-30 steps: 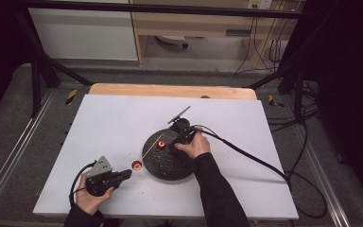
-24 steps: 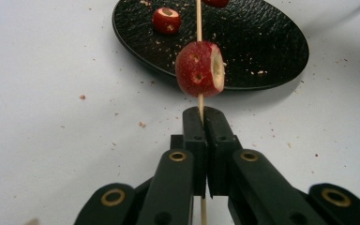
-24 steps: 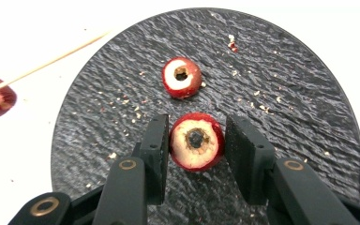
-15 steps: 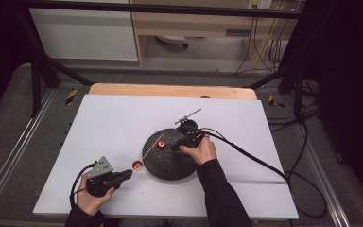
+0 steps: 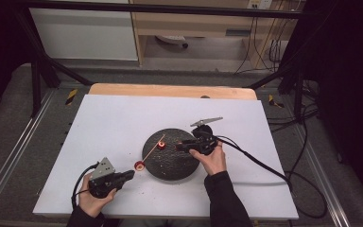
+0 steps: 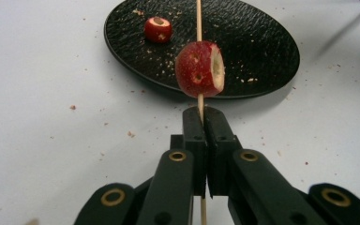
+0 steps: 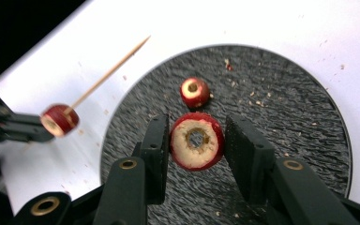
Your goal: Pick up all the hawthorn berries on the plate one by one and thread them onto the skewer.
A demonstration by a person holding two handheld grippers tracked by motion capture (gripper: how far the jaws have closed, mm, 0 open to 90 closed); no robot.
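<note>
A cored red fruit, its bored hole facing the camera, sits between the jaws of the right tongs; the jaws stand close on either side, and whether they already press it cannot be told. It lies over the black plate, just short of a second, smaller cored fruit resting on the plate beyond the tongs' tips. The left tongs are closed on a thin wooden skewer, which runs straight ahead from their tips and carries one threaded fruit just past them. Seen from the right tongs, the skewer's point lies up and to the left, its long axis slanting away from the left tongs. Judged next: aligning hole with point; the right hand is nearer. Crumbs dot the white tabletop.
</note>
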